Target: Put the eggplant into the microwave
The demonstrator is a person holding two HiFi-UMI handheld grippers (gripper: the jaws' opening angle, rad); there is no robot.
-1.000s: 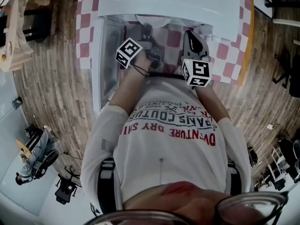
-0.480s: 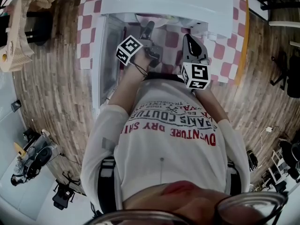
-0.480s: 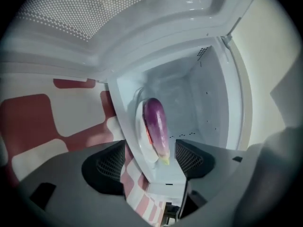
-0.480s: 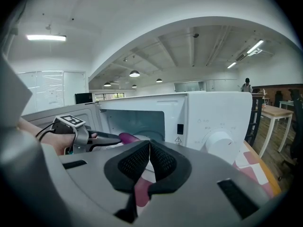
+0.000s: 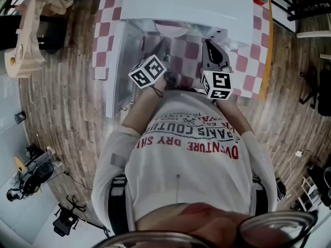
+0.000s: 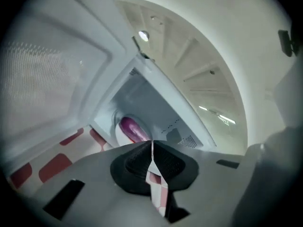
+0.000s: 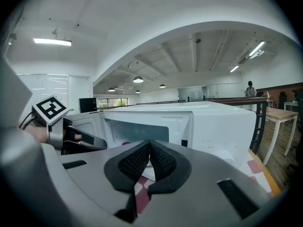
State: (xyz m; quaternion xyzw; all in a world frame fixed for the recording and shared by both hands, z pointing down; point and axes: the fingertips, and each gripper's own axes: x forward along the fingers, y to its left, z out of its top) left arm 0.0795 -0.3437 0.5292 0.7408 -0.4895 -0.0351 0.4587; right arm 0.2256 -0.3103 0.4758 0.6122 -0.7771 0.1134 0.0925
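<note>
The purple eggplant (image 6: 133, 128) lies on a white plate (image 6: 122, 137) inside the white microwave (image 5: 191, 4), whose door (image 5: 117, 66) stands swung open to the left. My left gripper (image 6: 152, 156) hangs in front of the opening, rolled to one side; its jaws have just been closing and are shut with nothing between them. In the head view the left gripper (image 5: 164, 53) sits near the door and my right gripper (image 5: 209, 48) beside it, before the oven's front. The right gripper (image 7: 149, 159) is shut and empty, facing the microwave (image 7: 208, 126).
The microwave stands on a red-and-white checked cloth (image 5: 248, 66) over a table with an orange edge (image 5: 268, 50). Wooden floor (image 5: 57, 102) lies all round. A wooden table (image 7: 279, 115) and a distant person (image 7: 249, 89) are at the right.
My left gripper has drawn back from the microwave opening, risen and rolled. The right gripper has lifted slightly.
</note>
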